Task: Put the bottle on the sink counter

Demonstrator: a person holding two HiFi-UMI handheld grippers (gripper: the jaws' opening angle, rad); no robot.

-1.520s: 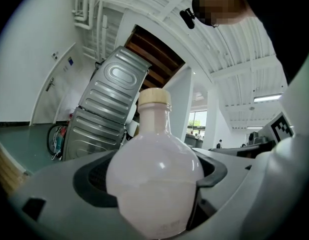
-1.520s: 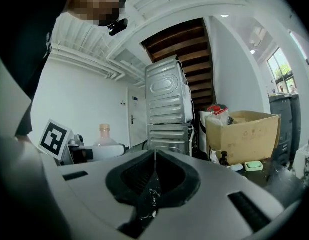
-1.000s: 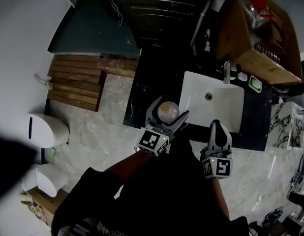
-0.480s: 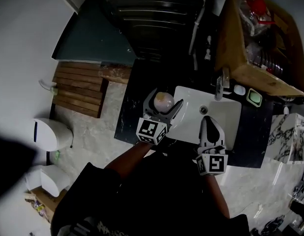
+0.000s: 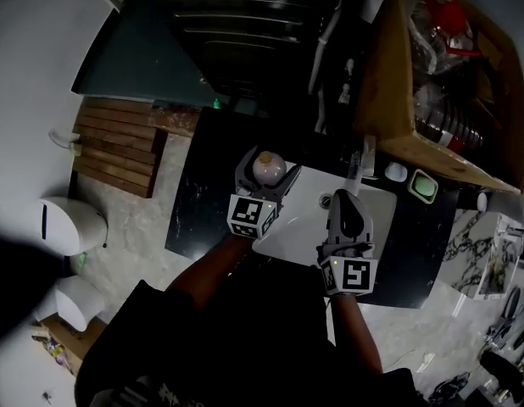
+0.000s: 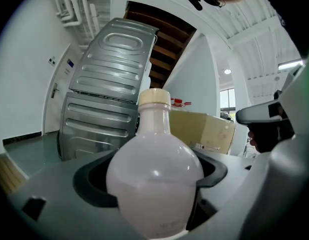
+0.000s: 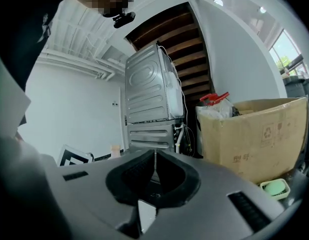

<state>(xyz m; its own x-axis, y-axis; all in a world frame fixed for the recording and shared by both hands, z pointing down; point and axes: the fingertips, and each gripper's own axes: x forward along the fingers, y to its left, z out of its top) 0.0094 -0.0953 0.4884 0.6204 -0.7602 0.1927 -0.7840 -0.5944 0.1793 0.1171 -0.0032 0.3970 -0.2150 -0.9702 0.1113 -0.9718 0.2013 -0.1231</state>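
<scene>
The left gripper (image 5: 267, 175), carrying the bottle (image 6: 154, 179), has moved forward from the front edge of the black counter (image 5: 203, 195) to a place further in, just beside the left rim of the white sink (image 5: 296, 224). The right gripper (image 5: 346, 202) has moved from the sink's front rim to above the basin, near the drain (image 5: 326, 200)

The bottle (image 6: 154, 174) looks smooth and milky with a soft sheen, and its cap (image 6: 154, 96) is matt cream. The sink counter (image 5: 194, 210) is polished black veined stone, and the basin (image 5: 296, 223) is glossy white. Beyond stand a ribbed grey sheet-metal panel (image 6: 112, 84) and a matt brown cardboard box (image 5: 385, 83). Rough wooden slats (image 5: 118, 147) lie at the left.
</scene>
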